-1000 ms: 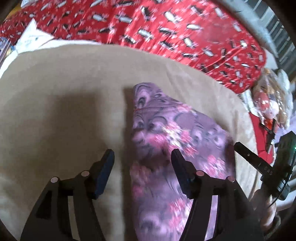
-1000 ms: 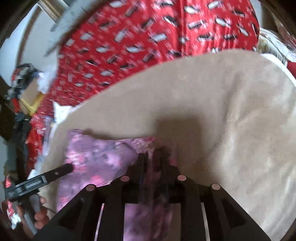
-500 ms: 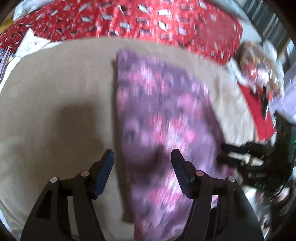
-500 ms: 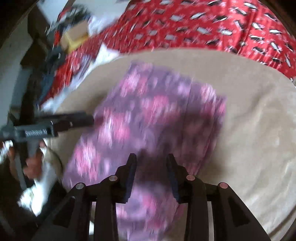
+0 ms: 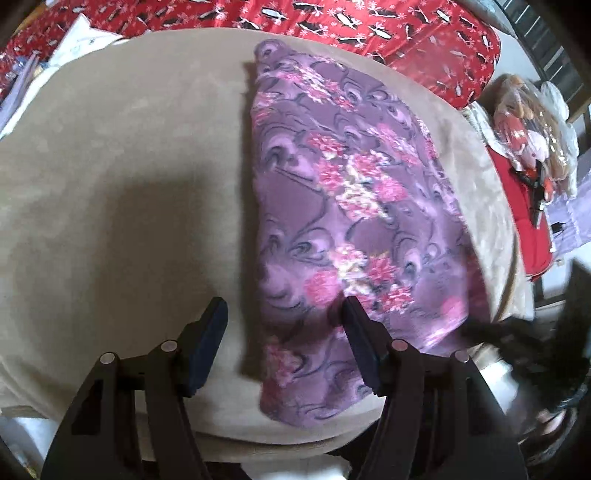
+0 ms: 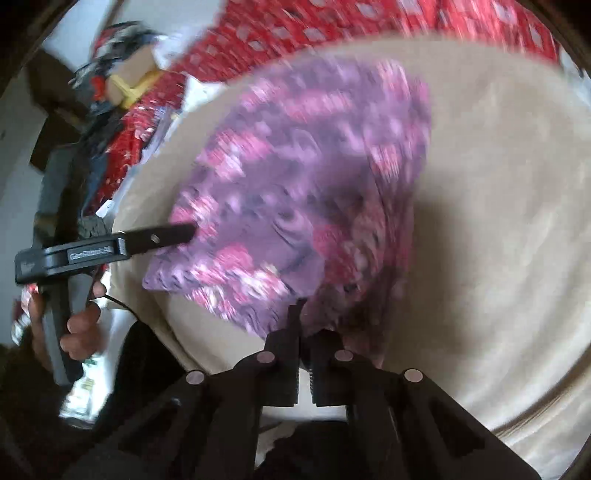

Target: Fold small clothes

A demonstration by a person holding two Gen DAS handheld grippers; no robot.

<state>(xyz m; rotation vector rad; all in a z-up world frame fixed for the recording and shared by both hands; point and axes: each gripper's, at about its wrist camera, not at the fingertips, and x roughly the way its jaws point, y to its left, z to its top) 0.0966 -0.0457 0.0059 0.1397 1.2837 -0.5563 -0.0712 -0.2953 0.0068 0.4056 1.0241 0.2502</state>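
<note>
Two views. Left wrist first: we see the left gripper at the bottom of the frame with its jaws standing apart, nothing pinched. The left finger sits over bare beige cover; the right finger sits over the near part of the purple floral garment. We can't tell whether either touches. The garment lies as a long strip from top centre down to lower centre-right, flat on the cover. Red patterned bedspread fills the top edge; a doll sits at the right edge.

Right wrist, heavily blurred: the right gripper at bottom centre has just clamped together, fingers nearly meeting at the garment's near edge. We can't tell if cloth is caught between them. The garment spreads across frame centre. At left, a hand holds the left gripper's handle, and its finger reaches the garment's left edge.
</note>
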